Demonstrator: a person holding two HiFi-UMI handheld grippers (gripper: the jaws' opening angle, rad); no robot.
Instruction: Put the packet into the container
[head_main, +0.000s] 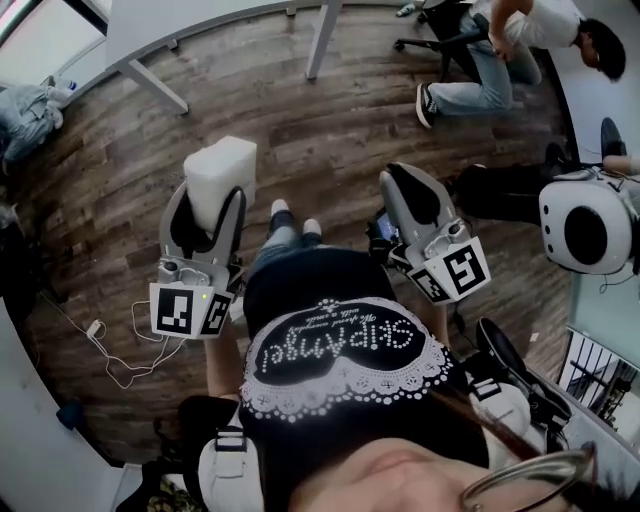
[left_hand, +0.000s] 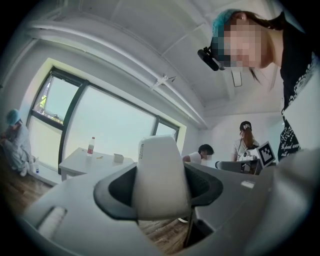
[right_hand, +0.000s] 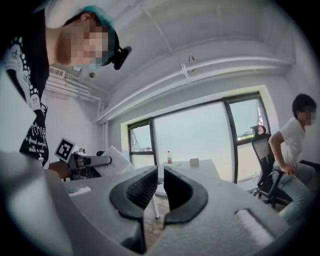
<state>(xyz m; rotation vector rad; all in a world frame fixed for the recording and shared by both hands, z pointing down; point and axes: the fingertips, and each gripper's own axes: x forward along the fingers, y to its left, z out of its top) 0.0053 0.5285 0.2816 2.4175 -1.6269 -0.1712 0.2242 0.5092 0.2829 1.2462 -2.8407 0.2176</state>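
Note:
A white packet stands upright between the jaws of my left gripper, which is shut on it above the wooden floor. In the left gripper view the packet fills the gap between the dark pads. My right gripper is held level to the right of the person's body. Its jaws stand almost together with nothing between them. The right gripper view also catches the left gripper and the packet at its left. No container shows in any view.
A white table stands ahead on grey legs, with a bottle on it. A person sits on an office chair at the far right. A white round device is at the right; cables lie on the floor at the left.

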